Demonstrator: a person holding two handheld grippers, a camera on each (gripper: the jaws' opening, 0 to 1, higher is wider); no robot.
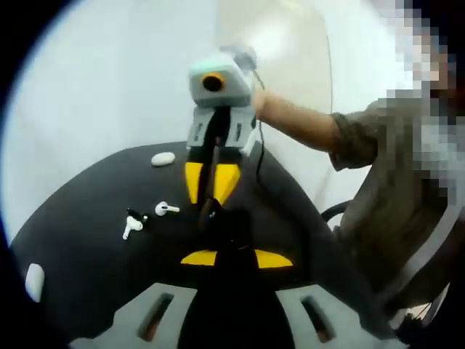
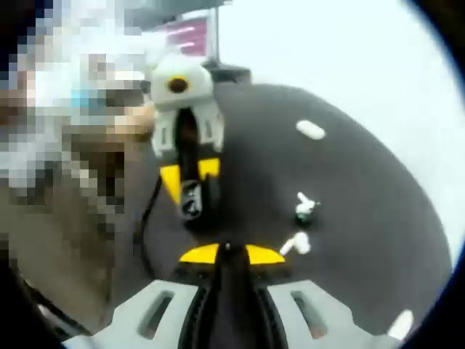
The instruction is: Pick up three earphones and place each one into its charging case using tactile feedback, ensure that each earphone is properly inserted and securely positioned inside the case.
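two earphones (image 1: pixel 145 218) lie loose on the dark surface (image 1: pixel 73 218) at nine o'clock of your meeting grippers, left gripper (image 1: pixel 236 256) and right gripper (image 2: pixel 227 251) each with jaws pinched nearly closed, seemingly around something dark i cannot identify.

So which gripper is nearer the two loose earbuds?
Right, narrowly. The earbuds lie level with the right gripper tips, just off to one side; the left gripper tips sit slightly further off, though both grippers nearly meet.
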